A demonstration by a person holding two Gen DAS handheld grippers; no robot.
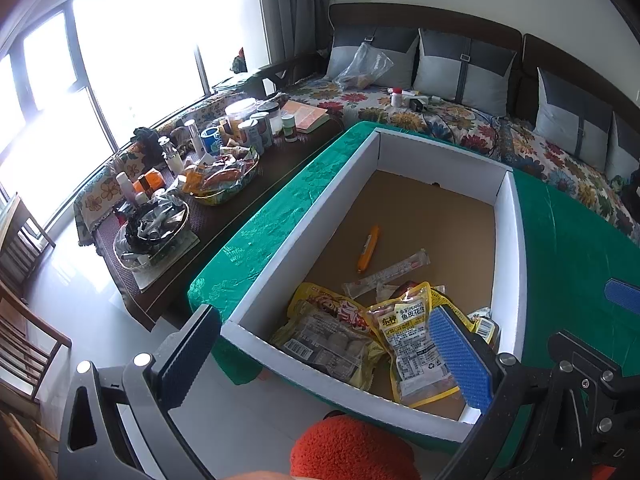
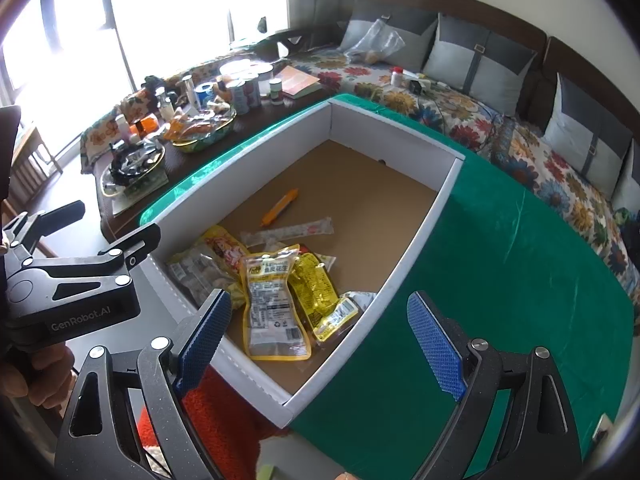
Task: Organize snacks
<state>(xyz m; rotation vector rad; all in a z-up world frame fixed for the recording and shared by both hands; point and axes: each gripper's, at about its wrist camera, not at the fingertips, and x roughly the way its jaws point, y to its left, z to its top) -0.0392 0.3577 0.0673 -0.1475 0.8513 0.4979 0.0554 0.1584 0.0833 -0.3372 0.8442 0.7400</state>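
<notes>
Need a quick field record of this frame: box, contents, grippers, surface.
box: white-walled box, open top, brown floor
surface: green cloth under box
contents: peanut pack, yellow packs piled at near end; orange stick and clear stick pack farther in
left gripper: open, empty, over the box's near wall
right gripper: open, empty, over the box's near corner

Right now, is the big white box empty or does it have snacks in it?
Not empty. The white box holds several snack packets piled at its near end; an orange stick lies farther back.
</notes>
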